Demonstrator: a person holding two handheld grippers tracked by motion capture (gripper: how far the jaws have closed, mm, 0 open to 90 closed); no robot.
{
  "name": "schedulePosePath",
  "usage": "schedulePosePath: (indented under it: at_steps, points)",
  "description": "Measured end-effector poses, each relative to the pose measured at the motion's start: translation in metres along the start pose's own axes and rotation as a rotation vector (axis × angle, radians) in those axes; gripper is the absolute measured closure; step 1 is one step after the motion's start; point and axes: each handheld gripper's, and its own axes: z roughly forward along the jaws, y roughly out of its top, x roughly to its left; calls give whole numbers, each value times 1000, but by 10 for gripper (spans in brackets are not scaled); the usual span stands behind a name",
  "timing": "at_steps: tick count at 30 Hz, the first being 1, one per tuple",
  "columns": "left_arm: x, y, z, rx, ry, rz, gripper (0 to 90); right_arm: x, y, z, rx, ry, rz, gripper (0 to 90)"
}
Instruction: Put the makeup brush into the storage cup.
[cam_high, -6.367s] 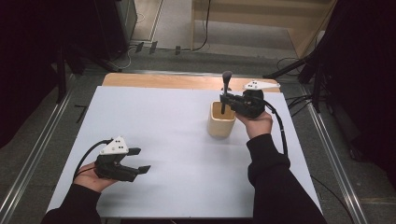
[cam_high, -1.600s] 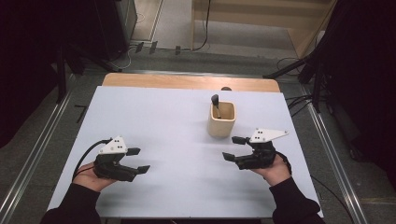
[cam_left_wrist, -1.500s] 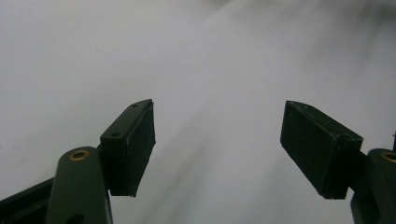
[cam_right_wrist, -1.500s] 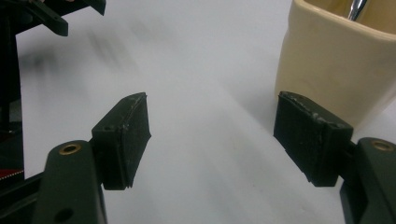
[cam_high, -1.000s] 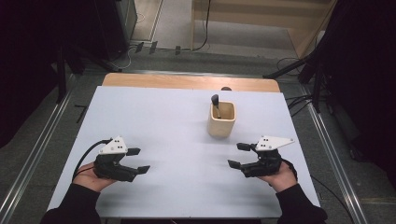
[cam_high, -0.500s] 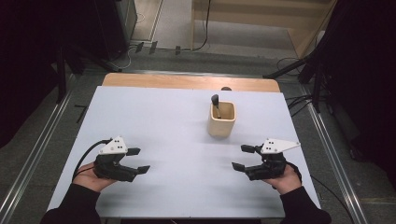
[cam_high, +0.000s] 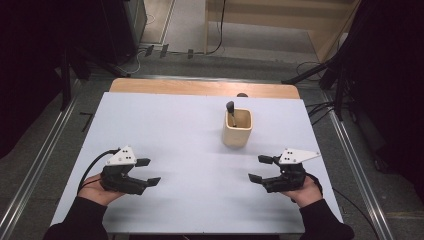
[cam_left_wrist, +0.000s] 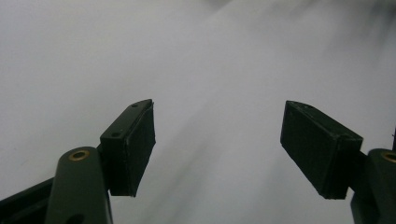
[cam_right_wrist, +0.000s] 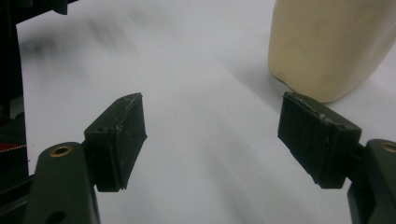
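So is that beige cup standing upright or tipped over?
Upright: the cup stands on its base on the table, mouth up, a dark-handled tool sticking out.

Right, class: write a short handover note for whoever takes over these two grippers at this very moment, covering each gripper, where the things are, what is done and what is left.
Left gripper: open, nothing between the jaws, low over the near left of the white table.
Right gripper: open and empty, near right of the table, apart from the cup.
Things: the beige cup stands upright right of centre towards the far edge; the dark-handled tool stands inside it, handle up.
Done: the tool is in the cup and released.
Left: seemingly nothing to place; probably just keep both hands clear.
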Motion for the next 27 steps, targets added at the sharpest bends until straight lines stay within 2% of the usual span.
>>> schedulePosePath:
  at_steps: [27]
  points:
    - [-1,0,0,3,-2,3,269,0,0,1,1,3,-7,243]
